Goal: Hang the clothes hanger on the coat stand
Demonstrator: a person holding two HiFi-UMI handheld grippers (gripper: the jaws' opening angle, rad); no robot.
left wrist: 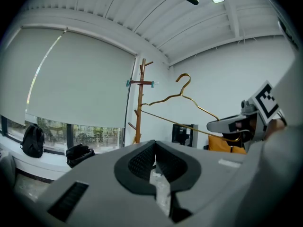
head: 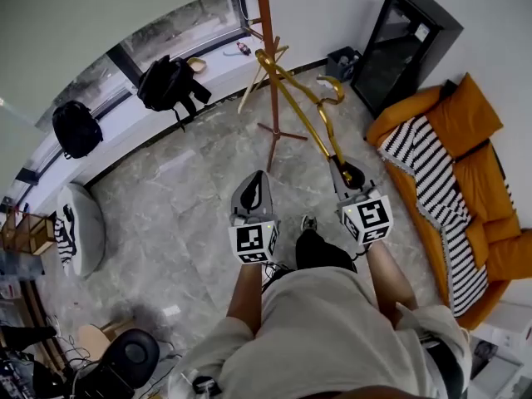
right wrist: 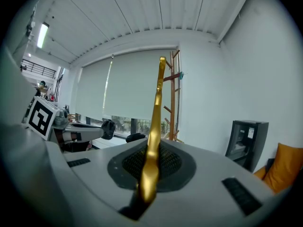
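A gold wire clothes hanger (head: 303,110) is clamped by one end in my right gripper (head: 349,175), which is shut on it. In the right gripper view the hanger (right wrist: 155,126) rises straight up from between the jaws. Its hook (left wrist: 183,82) shows in the left gripper view, to the right of the wooden coat stand (left wrist: 138,103). The coat stand (head: 268,65) rises ahead of me, its pole (right wrist: 173,98) with side pegs just right of the hanger. My left gripper (head: 254,191) is shut with nothing in it, held left of the right one.
An orange sofa (head: 474,173) with a striped blanket (head: 432,189) runs along the right. A black cabinet (head: 403,44) stands in the far right corner. Two black backpacks (head: 170,81) lie on the window ledge. A grey cushion seat (head: 79,227) sits at the left, a black chair (head: 125,360) beside me.
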